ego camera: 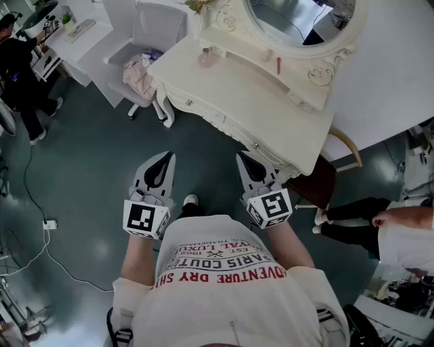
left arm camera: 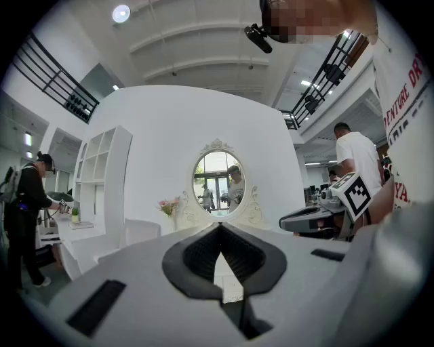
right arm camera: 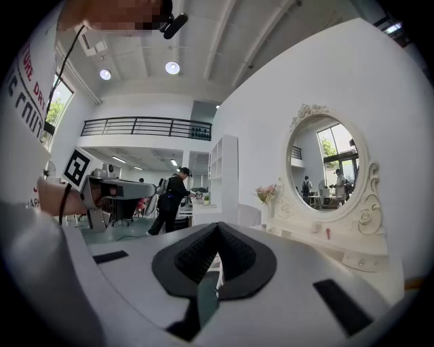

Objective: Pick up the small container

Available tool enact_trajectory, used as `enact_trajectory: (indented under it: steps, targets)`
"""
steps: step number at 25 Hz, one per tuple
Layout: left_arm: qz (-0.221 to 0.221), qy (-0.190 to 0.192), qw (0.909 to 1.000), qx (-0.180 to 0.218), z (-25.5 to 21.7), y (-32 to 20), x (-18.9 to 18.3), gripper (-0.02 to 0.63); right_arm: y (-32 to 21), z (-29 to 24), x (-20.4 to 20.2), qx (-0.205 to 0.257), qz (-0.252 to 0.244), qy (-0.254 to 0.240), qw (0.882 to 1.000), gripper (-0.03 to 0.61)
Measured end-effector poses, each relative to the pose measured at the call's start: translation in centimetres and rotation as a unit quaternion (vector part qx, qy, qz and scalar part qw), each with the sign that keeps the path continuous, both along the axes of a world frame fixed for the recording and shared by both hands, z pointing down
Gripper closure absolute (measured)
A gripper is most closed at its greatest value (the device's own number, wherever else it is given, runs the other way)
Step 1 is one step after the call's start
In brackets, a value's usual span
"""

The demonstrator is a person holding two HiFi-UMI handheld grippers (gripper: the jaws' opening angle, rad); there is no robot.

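Two grippers sit just ahead of the wearer's white printed T-shirt (ego camera: pixel 227 271), side by side and a little apart, both pointing toward twelve o'clock. The left gripper (ego camera: pixel 165 161) has its dark pads pressed together at the tips, with nothing between them; its own view shows the tips meeting in front of the mirror. The right gripper (ego camera: pixel 243 161) is the same, with its jaws pressed tip to tip and empty. A shoe tip (ego camera: pixel 190 200) shows on the grey-green floor (ego camera: pixel 88 169) between the two tools. A cable with a power block (ego camera: pixel 49 223) trails over the floor at nine o'clock.

Beyond the grippers, from twelve to two o'clock, stands a white carved dressing table (ego camera: pixel 271 115), near the right gripper but not touching it. The small container (ego camera: pixel 207 59), pale pink, rests on the tabletop at about twelve o'clock, well apart from both grippers, with a thin red stick (ego camera: pixel 278 66) lying to its right. An oval mirror (ego camera: pixel 298 17) rises behind them.

A white chair (ego camera: pixel 159 27) stands at eleven o'clock with a pink cloth (ego camera: pixel 139 76) bundled on its seat. A person in black (ego camera: pixel 17 68) stands farther off at ten o'clock beside a white desk (ego camera: pixel 88 34). Another person (ego camera: pixel 400 227) shows partly at three o'clock.
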State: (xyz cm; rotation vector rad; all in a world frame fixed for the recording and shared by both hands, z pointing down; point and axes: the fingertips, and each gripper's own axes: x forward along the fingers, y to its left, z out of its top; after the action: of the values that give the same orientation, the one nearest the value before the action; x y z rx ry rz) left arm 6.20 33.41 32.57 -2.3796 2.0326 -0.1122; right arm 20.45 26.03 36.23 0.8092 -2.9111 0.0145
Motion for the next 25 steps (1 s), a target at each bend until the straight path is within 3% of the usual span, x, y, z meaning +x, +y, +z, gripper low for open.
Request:
enact_trajectory:
  steps: [11,17,25]
  targets:
    - [-0.004,0.000,1.0000,-0.008,0.2,-0.2,0.9,0.606,-0.1,-0.4,0.4,0.003,-0.012,-0.004,1.000,0.580]
    - [-0.002,0.007,0.9998,-0.019,1.6,-0.3,0.8,0.606,-1.1,1.1,1.2,-0.029,0.002,-0.020,0.999,0.580]
    - [0.004,0.018,0.9995,-0.026,3.0,-3.9,-2.4,0.606,-3.9,3.0,-2.0,-0.035,0.007,-0.003,0.999,0.580]
